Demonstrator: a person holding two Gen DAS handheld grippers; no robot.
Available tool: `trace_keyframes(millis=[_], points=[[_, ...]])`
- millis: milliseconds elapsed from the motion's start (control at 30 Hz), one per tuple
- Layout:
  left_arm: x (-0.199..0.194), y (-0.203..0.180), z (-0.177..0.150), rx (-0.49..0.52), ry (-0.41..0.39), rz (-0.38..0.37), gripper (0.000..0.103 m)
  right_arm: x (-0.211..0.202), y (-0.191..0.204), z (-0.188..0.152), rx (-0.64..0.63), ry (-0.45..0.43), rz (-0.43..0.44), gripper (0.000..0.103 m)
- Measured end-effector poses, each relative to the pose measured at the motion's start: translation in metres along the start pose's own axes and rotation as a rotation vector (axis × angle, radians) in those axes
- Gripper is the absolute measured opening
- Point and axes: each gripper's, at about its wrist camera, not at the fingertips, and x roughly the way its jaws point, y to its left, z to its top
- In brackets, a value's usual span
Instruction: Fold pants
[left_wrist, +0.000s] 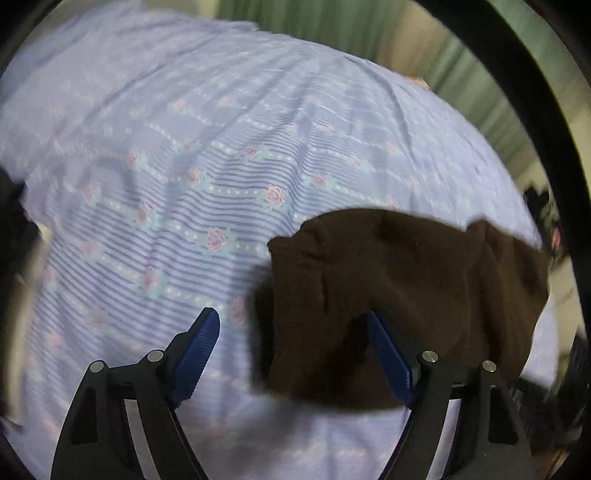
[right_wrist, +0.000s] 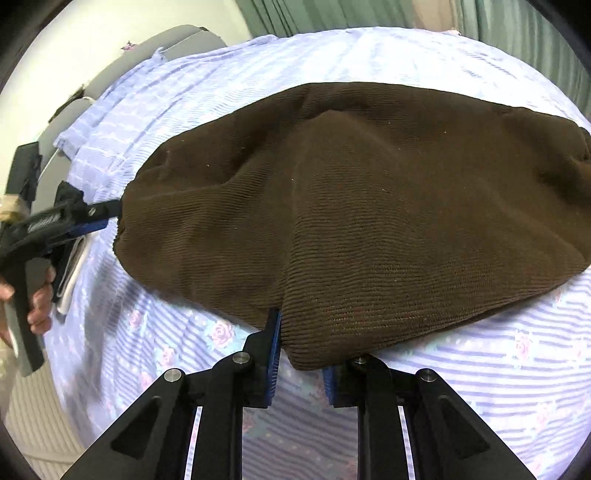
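Dark brown corduroy pants (right_wrist: 351, 206) lie folded on a lilac bedsheet with stripes and pink roses (right_wrist: 498, 350). In the left wrist view the pants (left_wrist: 399, 295) fill the lower right. My left gripper (left_wrist: 291, 325) is open wide; a corner of the pants drapes over its right finger and hides the tip. It also shows in the right wrist view (right_wrist: 99, 218) at the pants' left edge. My right gripper (right_wrist: 306, 332) is partly closed, with the near corner of the pants between its jaws; the right fingertip is hidden under the cloth.
The sheet (left_wrist: 184, 166) covers a bed. A grey headboard or cushion (right_wrist: 122, 62) runs along the far left. Green curtains (right_wrist: 332, 14) hang behind the bed. A hand (right_wrist: 38, 302) holds the left gripper's handle.
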Motion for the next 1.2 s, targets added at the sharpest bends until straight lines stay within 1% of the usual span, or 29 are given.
trace_keyframes(millis=[33,67,100,133,200,233,267,300,333,367,400,433,467,500,533,567,633,667,700,767,833,900,933,1033,1067,1133,1200], points=[[0.011,-0.001,0.0,-0.031,0.026,-0.017,0.074,0.001,0.002,0.001,-0.007,0.002,-0.015,0.021],[0.021,-0.004,0.001,-0.052,0.053,-0.014,0.06,0.003,0.004,0.003,-0.016,0.005,-0.029,0.021],[0.03,-0.005,0.009,-0.05,0.073,0.018,0.053,0.005,0.008,0.005,-0.02,0.005,-0.035,0.021],[0.037,-0.009,0.012,-0.032,0.076,0.065,0.05,0.008,0.012,0.006,-0.02,0.005,-0.039,0.02],[0.04,-0.012,0.019,0.015,0.057,0.148,0.051,0.008,0.013,0.007,-0.016,0.007,-0.037,0.02],[0.044,-0.016,0.021,0.033,0.054,0.175,0.053,0.008,0.013,0.009,-0.008,0.003,-0.039,0.021],[0.045,-0.023,0.025,0.052,0.054,0.201,0.059,0.007,0.012,0.01,0.0,0.0,-0.042,0.021],[0.042,-0.03,0.027,0.093,0.049,0.255,0.063,0.004,0.011,0.011,0.013,-0.002,-0.038,0.027],[0.042,-0.035,0.031,0.117,0.042,0.283,0.072,-0.001,0.01,0.01,0.028,-0.001,-0.041,0.038],[0.032,-0.042,0.031,0.162,0.02,0.324,0.075,-0.007,0.007,0.009,0.049,-0.004,-0.061,0.046],[0.022,-0.047,0.031,0.192,0.001,0.339,0.075,-0.014,0.007,0.007,0.06,-0.014,-0.082,0.057],[0.009,-0.054,0.032,0.226,-0.023,0.352,0.075,-0.027,0.003,0.004,0.069,-0.041,-0.105,0.059],[-0.005,-0.062,0.033,0.262,-0.059,0.36,0.077,-0.038,-0.001,0.001,0.073,-0.066,-0.123,0.059],[-0.022,-0.072,0.03,0.305,-0.1,0.347,0.08,-0.054,-0.005,-0.002,0.08,-0.103,-0.152,0.059],[-0.038,-0.086,0.026,0.352,-0.143,0.32,0.086,-0.069,-0.01,-0.005,0.084,-0.143,-0.187,0.06],[-0.049,-0.102,0.022,0.399,-0.177,0.29,0.086,-0.081,-0.015,-0.006,0.084,-0.175,-0.214,0.06],[-0.052,-0.131,0.018,0.492,-0.219,0.236,0.086,-0.104,-0.035,-0.005,0.091,-0.248,-0.277,0.06],[-0.05,-0.145,0.013,0.518,-0.236,0.221,0.086,-0.113,-0.049,-0.002,0.106,-0.276,-0.311,0.06],[-0.046,-0.163,0.009,0.552,-0.264,0.187,0.086,-0.121,-0.063,0.002,0.12,-0.297,-0.334,0.06],[-0.039,-0.184,0.005,0.566,-0.275,0.147,0.086,-0.131,-0.092,0.013,0.151,-0.33,-0.379,0.06],[-0.023,-0.205,0.004,0.549,-0.255,0.096,0.085,-0.141,-0.129,0.029,0.165,-0.367,-0.405,0.06],[-0.008,-0.22,0.007,0.528,-0.245,0.055,0.084,-0.145,-0.154,0.047,0.171,-0.379,-0.407,0.06],[0.001,-0.224,0.01,0.521,-0.247,0.047,0.083,-0.142,-0.161,0.055,0.171,-0.382,-0.402,0.06],[0.014,-0.233,0.01,0.515,-0.236,0.048,0.082,-0.126,-0.188,0.08,0.162,-0.358,-0.389,0.059],[0.01,-0.239,0.003,0.514,-0.231,0.052,0.082,-0.118,-0.194,0.086,0.165,-0.343,-0.381,0.059],[0.017,-0.24,0.003,0.507,-0.211,0.058,0.081,-0.105,-0.213,0.088,0.174,-0.31,-0.349,0.056],[0.029,-0.235,0.007,0.486,-0.189,0.061,0.08,-0.088,-0.219,0.084,0.175,-0.262,-0.336,0.054]])
